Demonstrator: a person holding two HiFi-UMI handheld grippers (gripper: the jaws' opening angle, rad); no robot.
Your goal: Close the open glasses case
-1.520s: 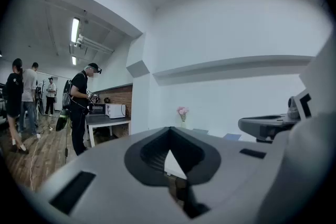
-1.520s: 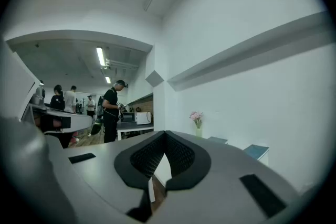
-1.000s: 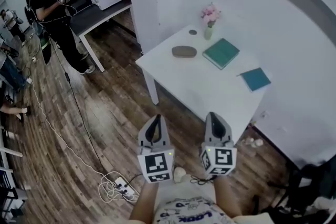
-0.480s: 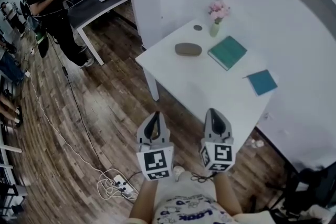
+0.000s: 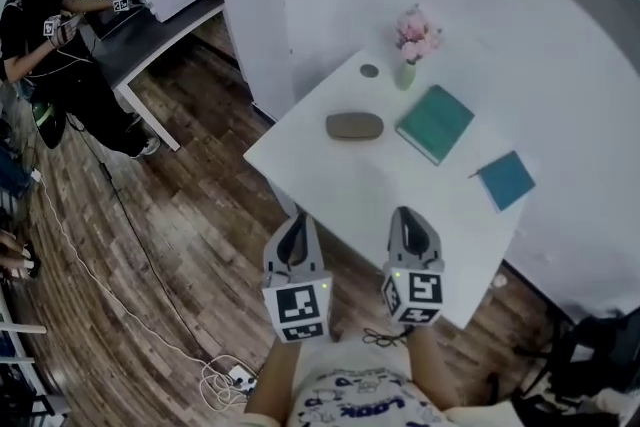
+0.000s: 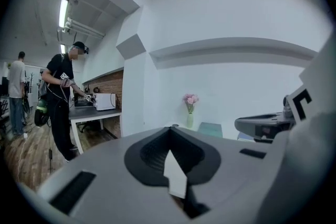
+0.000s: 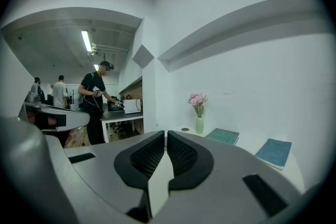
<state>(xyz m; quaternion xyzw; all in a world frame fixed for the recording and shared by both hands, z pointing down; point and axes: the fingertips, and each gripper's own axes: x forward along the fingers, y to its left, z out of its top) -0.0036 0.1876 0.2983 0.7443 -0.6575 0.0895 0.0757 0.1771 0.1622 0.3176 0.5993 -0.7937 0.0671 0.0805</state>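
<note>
The glasses case [image 5: 354,126], a low grey-brown oval, lies on the white table [image 5: 330,185] near its far left side; no raised lid shows from here. My left gripper [image 5: 296,221] is shut and empty, hanging at the table's near edge. My right gripper [image 5: 409,214] is also shut and empty, over the table's near part. Both are well short of the case. In the left gripper view the closed jaws of my left gripper [image 6: 169,129] hide the case. In the right gripper view my right gripper [image 7: 166,134] covers it too.
A vase of pink flowers [image 5: 408,55], a small dark disc [image 5: 369,71], a green book [image 5: 434,123] and a blue notebook [image 5: 506,180] share the table. A white wall and pillar stand behind. A person [image 5: 45,35] works at a far desk. Cables and a power strip [image 5: 235,377] lie on the wooden floor.
Both grippers have travelled forward toward the table and now reach its near edge. The table fills more of the head view. Both stayed shut.
</note>
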